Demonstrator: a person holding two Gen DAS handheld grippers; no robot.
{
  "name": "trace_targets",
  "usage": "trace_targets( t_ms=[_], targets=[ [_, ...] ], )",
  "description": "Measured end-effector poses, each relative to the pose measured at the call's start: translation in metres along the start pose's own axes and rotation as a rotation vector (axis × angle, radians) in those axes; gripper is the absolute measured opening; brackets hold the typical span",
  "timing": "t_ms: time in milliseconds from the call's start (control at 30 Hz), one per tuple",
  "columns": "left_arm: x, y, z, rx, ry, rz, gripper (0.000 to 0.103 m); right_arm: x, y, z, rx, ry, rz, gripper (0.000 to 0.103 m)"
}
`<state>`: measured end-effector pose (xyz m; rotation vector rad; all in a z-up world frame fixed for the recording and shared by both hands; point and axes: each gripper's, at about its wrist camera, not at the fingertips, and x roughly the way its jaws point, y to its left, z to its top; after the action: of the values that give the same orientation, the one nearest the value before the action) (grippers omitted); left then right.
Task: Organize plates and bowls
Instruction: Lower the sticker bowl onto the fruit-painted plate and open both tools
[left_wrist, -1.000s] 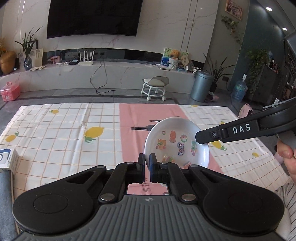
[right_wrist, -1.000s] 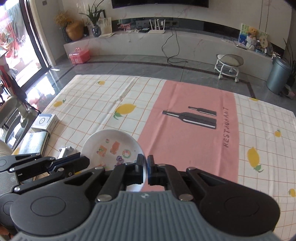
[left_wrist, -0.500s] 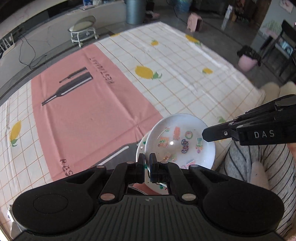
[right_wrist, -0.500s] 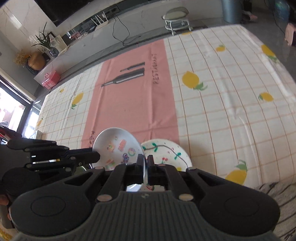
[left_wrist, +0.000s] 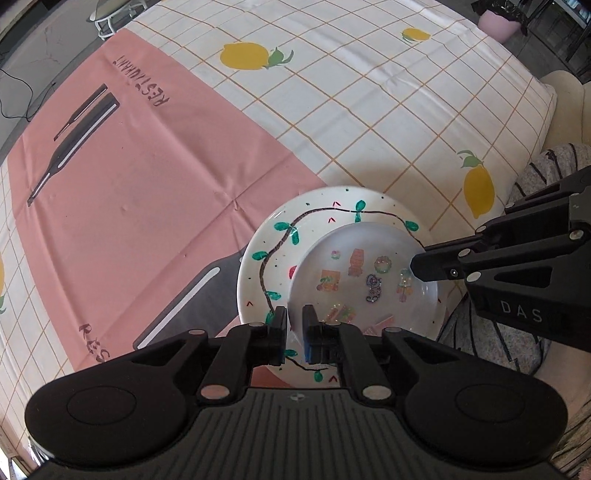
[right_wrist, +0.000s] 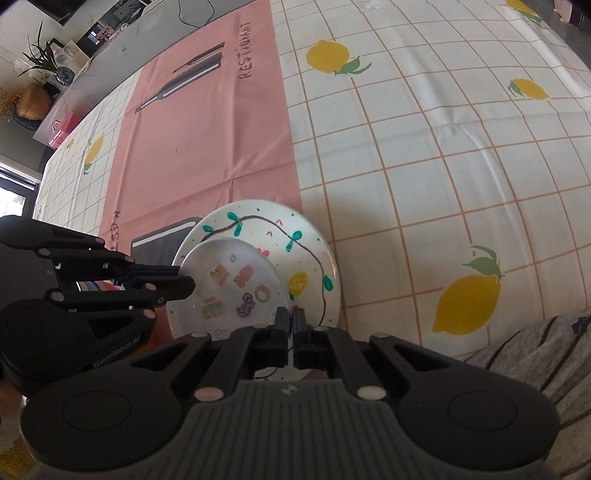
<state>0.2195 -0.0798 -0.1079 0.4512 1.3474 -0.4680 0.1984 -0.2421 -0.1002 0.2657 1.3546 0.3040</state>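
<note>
Small sticker-print plate (left_wrist: 364, 277) sits on the larger vine-painted plate (left_wrist: 269, 258), offset toward the near-right rim, both at the near edge of the lemon-check tablecloth (left_wrist: 369, 110).

Left gripper (left_wrist: 293, 325) at the small plate's 7 o'clock rim, seen from the left wrist: jaws opening, rim edge between them, pads no longer pressing.

Right gripper (right_wrist: 294, 325) clamped thin on the same plate's rim, which from its own camera is at 5 o'clock.

Handling, my judgement: both plates look like glazed ceramic, so stiff, smooth, likely slippery under hard pads, and chip-prone if dropped rim-first. The small one looks light enough for a single rim pinch. The rim is the only place to hold; the centre gives nothing. The off-centre seating may let it slide when released.
</note>
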Motion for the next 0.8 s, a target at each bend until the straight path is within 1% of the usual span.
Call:
trace_targets(
  t_ms=[33,67,133,167,200,233,267,300,367,400,467,500,567,600,633,700,800],
  targets=[
    [-0.002,0.000,-0.001,-0.003,-0.021,0.012,0.032,-0.001,0.001,0.000,-0.012,0.001,-0.009,0.007],
    [-0.008,0.000,-0.003,-0.008,-0.065,0.029,0.053,-0.001,0.003,0.000,-0.020,0.009,-0.019,0.010],
    [-0.025,0.002,-0.011,-0.008,-0.160,0.082,0.059,-0.003,0.003,-0.001,-0.013,0.008,-0.005,0.040],
    [-0.036,0.004,-0.016,-0.014,-0.207,0.101,0.065,-0.007,0.002,0.000,-0.001,-0.009,-0.006,0.046],
    [-0.049,0.008,-0.023,-0.027,-0.253,0.110,0.073,-0.012,0.003,-0.001,-0.003,-0.031,0.001,0.055],
    [-0.062,0.014,-0.031,-0.050,-0.302,0.112,0.075,-0.018,0.004,-0.001,-0.011,-0.057,0.010,0.058],
    [-0.078,0.022,-0.041,-0.090,-0.352,0.121,0.078,-0.025,0.007,-0.003,-0.024,-0.088,0.019,0.060],
    [-0.091,0.029,-0.052,-0.135,-0.383,0.141,0.079,-0.035,0.012,-0.004,-0.041,-0.128,0.021,0.065],
    [-0.110,0.041,-0.075,-0.232,-0.422,0.175,0.081,-0.049,0.022,-0.007,-0.074,-0.200,0.046,0.067],
    [-0.117,0.050,-0.090,-0.298,-0.428,0.187,0.082,-0.054,0.028,-0.008,-0.092,-0.220,0.066,0.068],
    [-0.121,0.062,-0.115,-0.409,-0.414,0.195,0.083,-0.056,0.042,-0.010,-0.125,-0.218,0.129,0.072],
    [-0.119,0.067,-0.128,-0.464,-0.402,0.209,0.083,-0.052,0.053,-0.011,-0.143,-0.187,0.170,0.073],
    [-0.114,0.074,-0.148,-0.532,-0.361,0.245,0.083,-0.040,0.070,-0.014,-0.159,-0.119,0.214,0.072],
    [-0.111,0.078,-0.159,-0.562,-0.339,0.252,0.082,-0.033,0.079,-0.016,-0.169,-0.090,0.228,0.069],
    [-0.109,0.081,-0.169,-0.596,-0.332,0.247,0.082,-0.028,0.085,-0.018,-0.176,-0.072,0.232,0.067],
    [-0.109,0.087,-0.188,-0.653,-0.336,0.211,0.082,-0.015,0.099,-0.024,-0.196,-0.036,0.226,0.066],
    [-0.099,0.091,-0.199,-0.677,-0.299,0.172,0.082,-0.002,0.113,-0.032,-0.227,-0.009,0.202,0.062]
  ],
)
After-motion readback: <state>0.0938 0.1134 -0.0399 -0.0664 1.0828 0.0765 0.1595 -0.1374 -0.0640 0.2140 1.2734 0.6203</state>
